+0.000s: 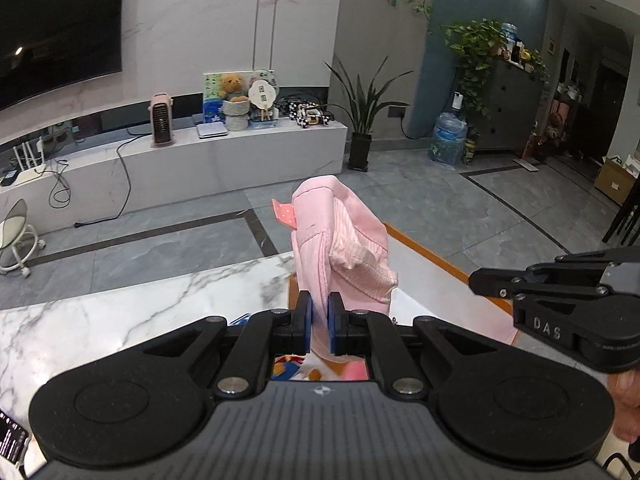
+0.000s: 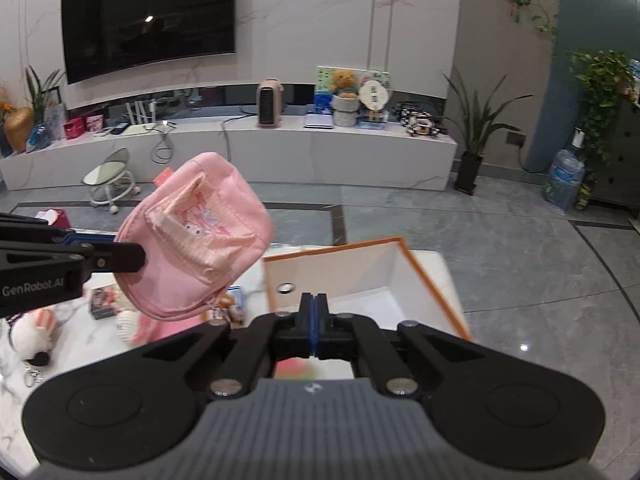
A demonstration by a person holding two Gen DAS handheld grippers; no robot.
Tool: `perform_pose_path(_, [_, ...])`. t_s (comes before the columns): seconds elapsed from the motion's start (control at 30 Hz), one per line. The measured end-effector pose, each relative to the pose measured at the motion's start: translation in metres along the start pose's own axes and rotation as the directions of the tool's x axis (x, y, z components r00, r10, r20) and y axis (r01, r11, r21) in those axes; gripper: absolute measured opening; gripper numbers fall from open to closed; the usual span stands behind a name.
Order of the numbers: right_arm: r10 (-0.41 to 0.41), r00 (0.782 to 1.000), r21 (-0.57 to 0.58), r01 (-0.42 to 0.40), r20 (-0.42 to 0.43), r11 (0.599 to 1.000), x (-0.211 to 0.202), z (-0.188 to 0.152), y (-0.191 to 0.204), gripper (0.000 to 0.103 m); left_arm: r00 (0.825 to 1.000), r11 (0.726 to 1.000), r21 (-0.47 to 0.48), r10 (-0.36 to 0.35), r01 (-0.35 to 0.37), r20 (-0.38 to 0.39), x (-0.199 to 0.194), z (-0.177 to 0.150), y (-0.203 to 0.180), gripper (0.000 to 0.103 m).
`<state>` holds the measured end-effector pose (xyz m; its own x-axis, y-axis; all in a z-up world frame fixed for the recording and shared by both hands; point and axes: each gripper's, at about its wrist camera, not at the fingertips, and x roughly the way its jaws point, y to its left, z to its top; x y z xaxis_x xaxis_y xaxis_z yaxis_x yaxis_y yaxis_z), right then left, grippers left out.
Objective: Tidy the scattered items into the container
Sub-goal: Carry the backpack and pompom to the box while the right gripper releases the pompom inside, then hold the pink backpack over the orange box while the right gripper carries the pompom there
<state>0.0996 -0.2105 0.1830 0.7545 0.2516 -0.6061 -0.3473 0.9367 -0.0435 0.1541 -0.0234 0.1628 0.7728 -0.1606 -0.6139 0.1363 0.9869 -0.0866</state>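
Note:
My left gripper [image 1: 319, 312] is shut on the edge of a pink cloth pouch [image 1: 340, 244], lifted above the marble table [image 1: 120, 320]. The right wrist view shows the same pink pouch [image 2: 192, 240] hanging from the left gripper [image 2: 136, 258] at the left, its striped pocket with a cartoon print facing me. My right gripper [image 2: 314, 316] is shut with nothing between its blue pads, and it hovers over the white box with an orange rim [image 2: 432, 276]. The right gripper [image 1: 478, 280] juts in from the right in the left wrist view.
Small items lie on the table under the pouch: a plush toy [image 2: 32, 332], a small dark box [image 2: 103, 300], a keyring [image 2: 32, 376] and pink things. Beyond the table are grey floor tiles, a low TV bench [image 2: 280, 152], a stool [image 2: 112, 180] and potted plants.

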Motion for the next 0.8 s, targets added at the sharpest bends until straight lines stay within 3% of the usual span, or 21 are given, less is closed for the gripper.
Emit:
perform_pose_path(0.2, [-0.02, 1.0, 0.029, 0.02, -0.024, 0.999, 0.011, -0.005, -0.029, 0.0, 0.999, 1.0, 0.005, -0.015, 0.015, -0.032, 0.026, -0.004, -0.008, 0.009])
perform_pose_path(0.37, [0.05, 0.996, 0.026, -0.049, -0.073, 0.998, 0.026, -0.021, -0.02, 0.0, 0.999, 1.0, -0.014, -0.014, 0.013, -0.046, 0.03, -0.011, 0.002, 0.009])
perform_pose_path(0.47, [0.1, 0.991, 0.019, -0.099, -0.084, 0.995, 0.034, -0.029, -0.004, 0.007, 0.999, 1.0, -0.028, -0.002, 0.001, -0.049, 0.027, -0.014, 0.013, 0.009])
perform_pose_path(0.5, [0.119, 0.989, 0.016, -0.118, -0.087, 0.993, 0.037, -0.032, 0.002, 0.014, 0.999, 1.0, -0.031, 0.002, -0.004, -0.05, 0.025, -0.015, 0.017, 0.009])
perform_pose_path(0.53, [0.138, 0.986, 0.014, -0.137, -0.089, 0.99, 0.039, -0.035, 0.009, 0.034, 0.999, 0.999, -0.033, 0.006, -0.008, -0.05, 0.023, -0.016, 0.02, 0.009])
perform_pose_path(0.6, [0.164, 0.983, 0.007, -0.164, -0.088, 0.987, 0.043, -0.042, 0.026, 0.048, 0.999, 0.999, -0.037, 0.017, -0.019, -0.051, 0.017, -0.019, 0.03, 0.009])
perform_pose_path(0.8, [0.202, 0.961, -0.006, -0.207, -0.188, 0.978, 0.076, -0.074, 0.069, 0.059, 0.998, 0.997, -0.06, 0.044, -0.047, -0.05, 0.001, -0.029, 0.057, 0.009])
